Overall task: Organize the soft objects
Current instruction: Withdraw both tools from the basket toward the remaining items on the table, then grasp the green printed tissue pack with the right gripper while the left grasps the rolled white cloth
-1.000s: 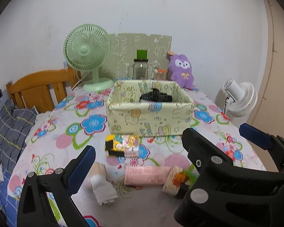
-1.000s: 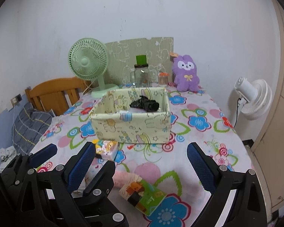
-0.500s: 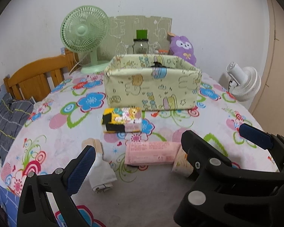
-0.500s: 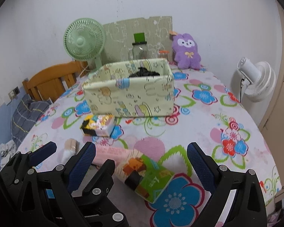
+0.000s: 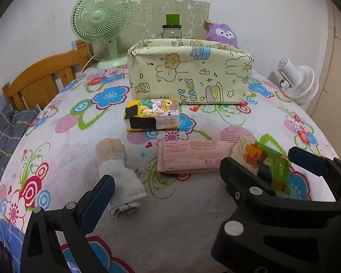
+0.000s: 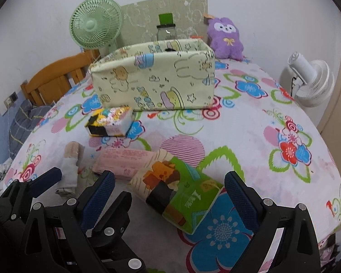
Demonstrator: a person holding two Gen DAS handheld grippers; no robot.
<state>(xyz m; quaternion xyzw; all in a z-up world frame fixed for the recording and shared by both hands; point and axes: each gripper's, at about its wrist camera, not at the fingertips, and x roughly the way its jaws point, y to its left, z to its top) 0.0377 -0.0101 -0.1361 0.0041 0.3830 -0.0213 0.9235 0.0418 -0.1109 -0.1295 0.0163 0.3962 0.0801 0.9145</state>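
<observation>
A green and orange tissue pack lies on the flowered tablecloth, between the fingers of my open right gripper. Whether the fingers touch the pack, I cannot tell. Left of it lie a pink pack and a rolled beige and white cloth. My left gripper is open and holds nothing, its left pad beside the roll. Its right finger is hidden by the right gripper. A yellow and black cartoon pack sits before the pale yellow fabric box. A black item barely shows inside the box.
A green fan, a green-lidded jar and a purple plush stand behind the box by the wall. A white fan is off the table's right side. A wooden chair back is at the left.
Both grippers have dropped lower and come closer to the packs at the table's front. The green pack now lies between the right gripper's fingers. Nothing was taken hold of.
</observation>
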